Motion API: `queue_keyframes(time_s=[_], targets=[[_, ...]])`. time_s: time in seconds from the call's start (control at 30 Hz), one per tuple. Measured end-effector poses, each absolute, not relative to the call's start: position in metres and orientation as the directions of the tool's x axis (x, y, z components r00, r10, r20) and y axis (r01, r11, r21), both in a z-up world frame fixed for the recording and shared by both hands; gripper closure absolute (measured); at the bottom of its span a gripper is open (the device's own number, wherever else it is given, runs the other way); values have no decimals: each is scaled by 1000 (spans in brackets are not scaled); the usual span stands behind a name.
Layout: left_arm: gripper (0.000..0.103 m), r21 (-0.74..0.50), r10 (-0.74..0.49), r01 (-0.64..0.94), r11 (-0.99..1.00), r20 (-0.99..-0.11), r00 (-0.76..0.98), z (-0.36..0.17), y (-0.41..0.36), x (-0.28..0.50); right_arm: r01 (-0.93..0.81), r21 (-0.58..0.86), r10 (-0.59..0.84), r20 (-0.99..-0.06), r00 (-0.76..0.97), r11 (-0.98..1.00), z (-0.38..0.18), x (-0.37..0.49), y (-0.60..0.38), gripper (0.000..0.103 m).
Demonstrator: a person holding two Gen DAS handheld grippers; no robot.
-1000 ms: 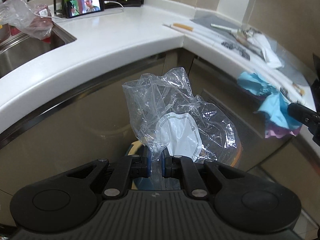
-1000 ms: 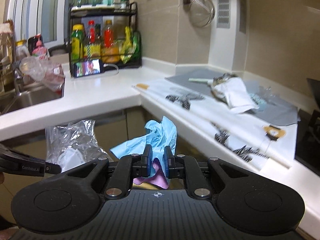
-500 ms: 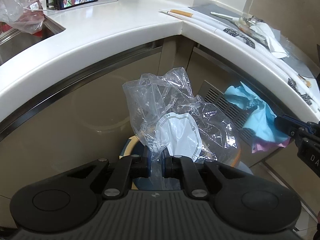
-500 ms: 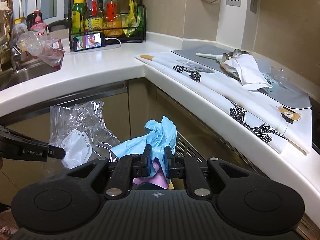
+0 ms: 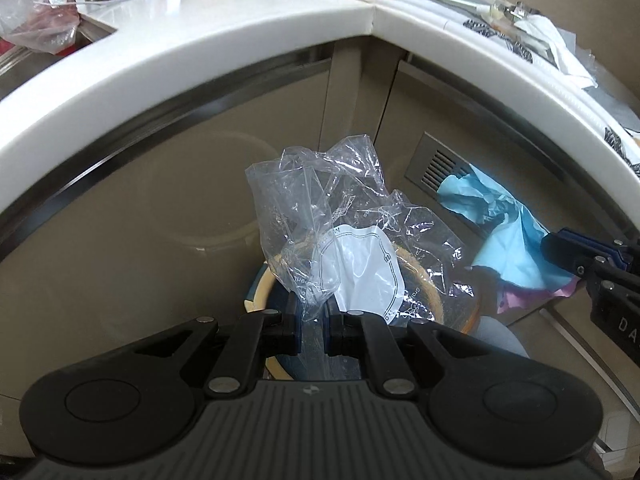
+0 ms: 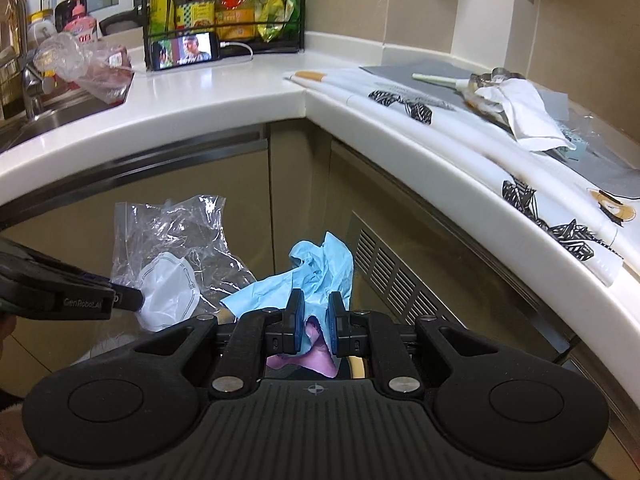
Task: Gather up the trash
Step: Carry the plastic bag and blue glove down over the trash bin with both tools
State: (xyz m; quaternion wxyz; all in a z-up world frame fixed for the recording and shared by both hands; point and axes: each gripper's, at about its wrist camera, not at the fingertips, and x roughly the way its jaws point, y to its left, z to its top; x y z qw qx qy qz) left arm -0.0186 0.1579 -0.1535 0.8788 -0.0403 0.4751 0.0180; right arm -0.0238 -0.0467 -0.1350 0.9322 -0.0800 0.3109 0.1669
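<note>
Below a curved white table (image 5: 208, 68), both hands carry trash.
Left gripper (image 5: 314, 330) jaws clench a crumpled clear plastic bag (image 5: 340, 224); right gripper (image 6: 314, 326) jaws clench crumpled blue paper (image 6: 320, 276), beside a louvred cabinet vent (image 6: 392, 276).

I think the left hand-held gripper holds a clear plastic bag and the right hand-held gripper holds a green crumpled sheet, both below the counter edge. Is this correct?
Not quite. The crumpled sheet in the right hand-held gripper is light blue, not green, as the right wrist view shows. The left hand-held gripper does hold the clear plastic bag, and both hang below the counter edge.
</note>
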Motion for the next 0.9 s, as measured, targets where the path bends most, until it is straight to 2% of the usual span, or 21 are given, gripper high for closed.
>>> queue_keyframes(time_s=[0.53,0.9], targets=[[93,-19,23,-77,997,-862,506,-171,153,11,-322,10,248,-660,709,947,-155,-13,-58,89],[93,-20,11,-52,998,-852,524,-171,153,6,-310,21,248,-651,717,951,-152,-25,-61,89]])
